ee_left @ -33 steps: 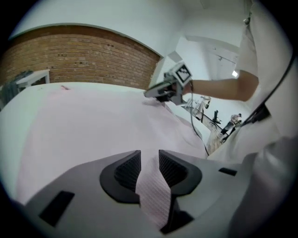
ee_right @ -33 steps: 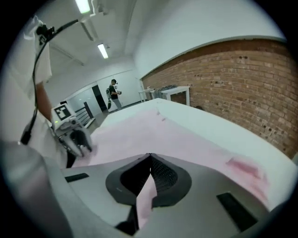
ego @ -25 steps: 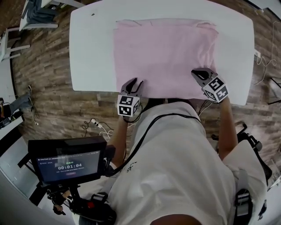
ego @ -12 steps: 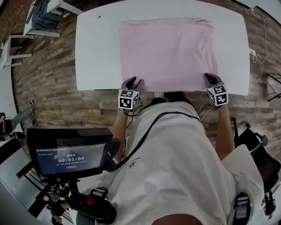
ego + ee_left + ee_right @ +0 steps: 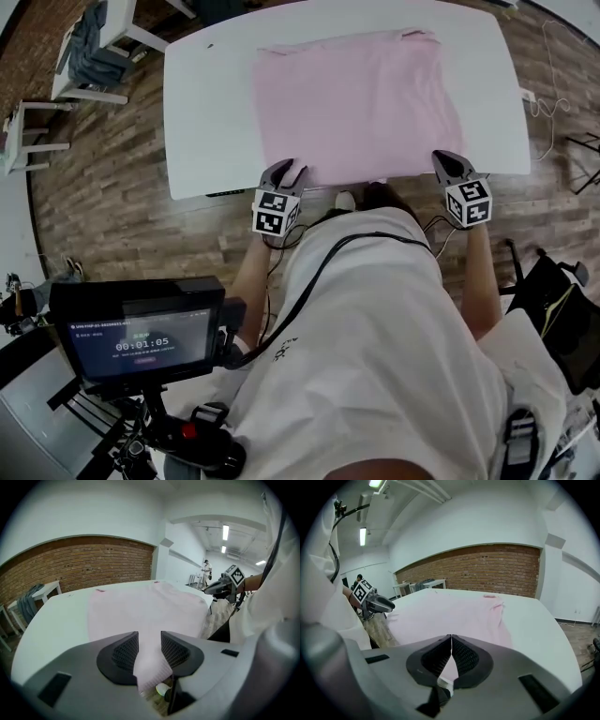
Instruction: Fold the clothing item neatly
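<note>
Left gripper (image 5: 149, 641): jaws partly apart but clamped on a thick bunched corner of the pink garment (image 5: 361, 98), with cloth filling the gap between the pads. Right gripper (image 5: 451, 651): jaws all but together, a thin layer of the same cloth pinched between them.

Both grips sat at the garment's near hem, one toward each near corner, right at the near edge of the white table (image 5: 208, 112). A little cloth drooped over that edge between them. The rest of the garment lay flat across the table's middle, its far hem close to the far edge, with a small rumple at the far right corner.

Judgement: step in hand was a near-to-far fold.
- Raise both corners together and level, so the hem stays taut.
- The left grip was bulkier; watch for skew there.
- Carry over in one arc and line the near hem up with the far hem.
- Lay it down before letting go, or the fold may slide.
</note>
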Tool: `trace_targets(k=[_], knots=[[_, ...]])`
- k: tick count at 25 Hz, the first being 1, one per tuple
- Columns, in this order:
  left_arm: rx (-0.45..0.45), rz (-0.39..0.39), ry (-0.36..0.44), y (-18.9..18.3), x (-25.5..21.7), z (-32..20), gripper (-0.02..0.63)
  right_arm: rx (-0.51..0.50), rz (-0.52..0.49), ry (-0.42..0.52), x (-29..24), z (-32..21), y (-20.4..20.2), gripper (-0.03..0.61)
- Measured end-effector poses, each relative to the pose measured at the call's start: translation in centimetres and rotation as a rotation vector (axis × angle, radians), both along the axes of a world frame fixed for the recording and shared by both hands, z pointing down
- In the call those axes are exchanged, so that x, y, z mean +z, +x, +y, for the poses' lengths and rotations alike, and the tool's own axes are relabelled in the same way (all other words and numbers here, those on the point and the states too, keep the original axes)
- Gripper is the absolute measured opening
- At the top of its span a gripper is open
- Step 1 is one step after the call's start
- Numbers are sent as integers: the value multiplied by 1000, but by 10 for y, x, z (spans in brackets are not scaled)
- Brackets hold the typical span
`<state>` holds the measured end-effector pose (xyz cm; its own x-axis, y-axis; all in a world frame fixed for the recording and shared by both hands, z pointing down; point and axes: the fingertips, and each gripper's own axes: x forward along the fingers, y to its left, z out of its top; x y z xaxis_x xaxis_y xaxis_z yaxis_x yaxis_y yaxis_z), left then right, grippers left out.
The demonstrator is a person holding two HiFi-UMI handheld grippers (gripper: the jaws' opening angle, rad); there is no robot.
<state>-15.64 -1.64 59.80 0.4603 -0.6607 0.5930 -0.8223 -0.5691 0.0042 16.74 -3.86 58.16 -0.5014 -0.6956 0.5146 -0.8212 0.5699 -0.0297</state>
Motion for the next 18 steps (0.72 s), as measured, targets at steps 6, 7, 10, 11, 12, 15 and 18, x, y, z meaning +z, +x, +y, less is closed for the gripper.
trace_targets(k=[6,7,10,11,12,15,18], knots=[[35,-17,3,23,2,19,132,21,-21,31,-6,25,15,6],[26,-12,-2,27,4,23,130,24,-23,34,-5,29,21,6],[-10,-6,-8,38,4,38,105,24,-30,29,-3,43,38,6],[-18,-14,-7,39,3,42,91,17,-25,26,-3,46,42,6],[-28,-26,-7,39,1,45,72,5,-16,25,-4,48,45,6],[-67,-63,-21,38,1,61,3,-44,-2,32,-9,60,52,6],[-104,-128,-30,43,9,76,3,-89,-10,52,-6,71,65,6]])
